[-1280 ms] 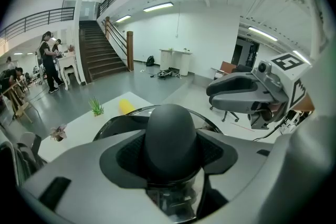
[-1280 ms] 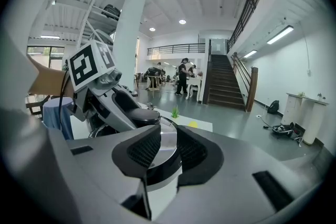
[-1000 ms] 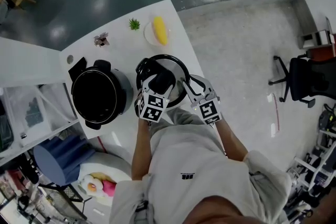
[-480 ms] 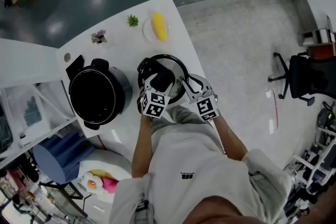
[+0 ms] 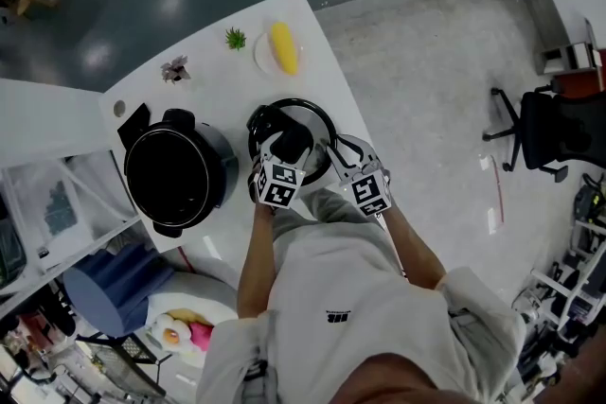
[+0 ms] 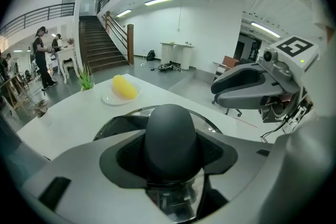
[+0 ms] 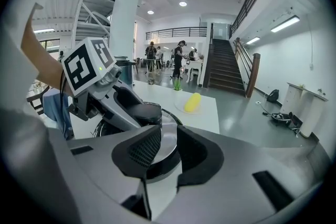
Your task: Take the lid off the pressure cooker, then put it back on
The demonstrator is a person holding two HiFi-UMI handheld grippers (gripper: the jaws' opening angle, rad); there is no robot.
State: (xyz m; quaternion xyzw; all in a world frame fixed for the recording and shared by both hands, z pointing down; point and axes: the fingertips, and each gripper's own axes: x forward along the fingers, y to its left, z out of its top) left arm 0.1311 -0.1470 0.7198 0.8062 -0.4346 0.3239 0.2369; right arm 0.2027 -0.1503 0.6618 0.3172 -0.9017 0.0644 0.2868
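Lid [image 5: 317, 120]: left gripper [image 6: 170, 150] jaws clamp its knob [image 6: 170, 128]. Right gripper [image 7: 167, 150] jaws narrow, empty, over the near-right rim. Lid appears to rest on desk [image 5: 213, 80], just right of open pot [image 5: 175, 175]. Advice: lift by the knob, keep level, centre over pot, then lower.

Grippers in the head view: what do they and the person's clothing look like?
The left gripper and right gripper are light grey shells with black ribbed jaw pads, each topped by a white cube bearing black square markers. Thin cables hang beneath the right one. The person wears a pale short-sleeved T-shirt with a small dark print.
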